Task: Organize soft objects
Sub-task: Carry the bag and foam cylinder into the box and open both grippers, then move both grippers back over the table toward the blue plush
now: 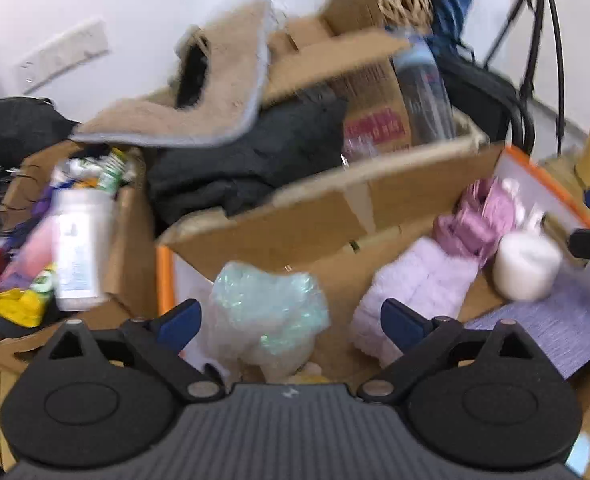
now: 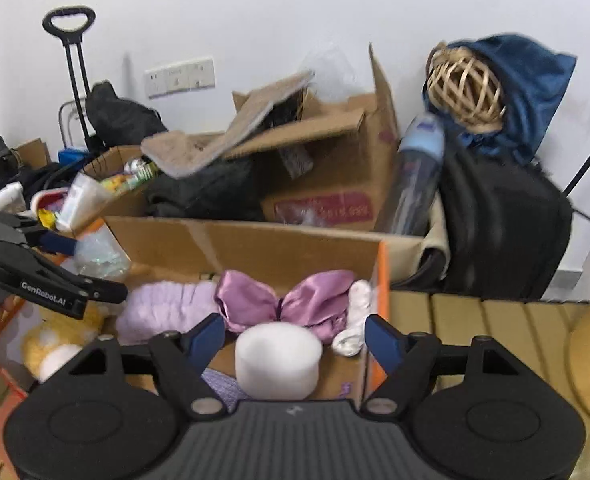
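My left gripper (image 1: 291, 320) is open, with a crinkly iridescent plastic-wrapped bundle (image 1: 267, 308) between its blue pads, not clamped. It hangs over an open cardboard box (image 1: 315, 216) that holds a fluffy lilac piece (image 1: 407, 292), a shiny pink satin bow (image 1: 479, 220), a white foam roll (image 1: 527, 264) and a lilac cloth (image 1: 555, 328). My right gripper (image 2: 295, 334) is open, just above the same white foam roll (image 2: 277, 360), with the pink bow (image 2: 283, 300), the lilac fluffy piece (image 2: 163, 312), a white sock (image 2: 355, 320) and a yellow plush toy (image 2: 59, 340) in the box. The left gripper (image 2: 51, 276) shows at the left there.
Behind stands a bigger box (image 2: 335, 168) with a beige mat (image 2: 231, 132), black clothing (image 2: 207, 192) and a clear bottle (image 2: 415, 176). A wicker ball in blue cloth (image 2: 479, 88) and a black backpack (image 2: 503, 224) are right. A box of bottles and packets (image 1: 75, 232) is left.
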{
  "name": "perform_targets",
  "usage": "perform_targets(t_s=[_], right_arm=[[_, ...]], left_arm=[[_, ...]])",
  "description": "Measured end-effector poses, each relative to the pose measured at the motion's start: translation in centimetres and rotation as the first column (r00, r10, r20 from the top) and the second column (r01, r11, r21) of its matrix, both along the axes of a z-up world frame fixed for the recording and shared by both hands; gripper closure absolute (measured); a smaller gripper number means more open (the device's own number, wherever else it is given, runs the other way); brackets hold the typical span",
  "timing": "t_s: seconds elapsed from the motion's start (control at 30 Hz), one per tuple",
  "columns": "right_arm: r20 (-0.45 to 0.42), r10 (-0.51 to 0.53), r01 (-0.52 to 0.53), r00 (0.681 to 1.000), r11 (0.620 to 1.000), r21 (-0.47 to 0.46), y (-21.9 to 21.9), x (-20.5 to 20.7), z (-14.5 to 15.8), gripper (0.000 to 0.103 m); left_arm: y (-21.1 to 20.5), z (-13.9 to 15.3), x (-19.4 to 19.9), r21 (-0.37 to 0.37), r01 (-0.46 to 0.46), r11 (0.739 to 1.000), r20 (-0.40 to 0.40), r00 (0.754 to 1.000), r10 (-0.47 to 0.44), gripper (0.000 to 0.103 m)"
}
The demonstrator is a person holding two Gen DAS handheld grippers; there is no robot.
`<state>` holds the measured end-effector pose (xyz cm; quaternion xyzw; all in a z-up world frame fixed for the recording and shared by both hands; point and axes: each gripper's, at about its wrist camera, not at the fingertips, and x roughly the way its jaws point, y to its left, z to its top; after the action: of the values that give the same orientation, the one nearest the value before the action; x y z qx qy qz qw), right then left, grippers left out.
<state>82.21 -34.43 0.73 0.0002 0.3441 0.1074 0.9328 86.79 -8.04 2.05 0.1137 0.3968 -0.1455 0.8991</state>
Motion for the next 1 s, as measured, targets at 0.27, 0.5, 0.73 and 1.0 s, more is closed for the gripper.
perform_targets(t_s=[0.27,0.5,0.73,1.0], right_arm=[[0.142,0.008,-0.003,0.99,0.999,-0.036,-0.5,-8.9,8.3,0.022],[0.324,-0.002,0.008,0.946,1.0,-0.018,0.3,-24.6,12.1,0.014],[0.36,0.012,-0.006,0.933,1.0,-0.018,2.8,-39.6,9.3,0.01],[0.447,0.041,-0.049,0.894,0.999,0.006,5.2,-53.3,7.2,0.0]], left_arm=[[4.4,9.0,-8.9,-0.196,-0.073,0.978,0.126,0.987,0.099,0.003],[8.4,11.4,-25.9,-0.381,-0.004,0.925,0.279,0.953,0.119,0.0],[9.7,8.0,-43.6,-0.369,0.009,0.929,0.378,0.915,0.141,0.0],[8.9,6.4,-59.5,-0.323,-0.041,0.946,0.524,0.824,0.214,0.0]])
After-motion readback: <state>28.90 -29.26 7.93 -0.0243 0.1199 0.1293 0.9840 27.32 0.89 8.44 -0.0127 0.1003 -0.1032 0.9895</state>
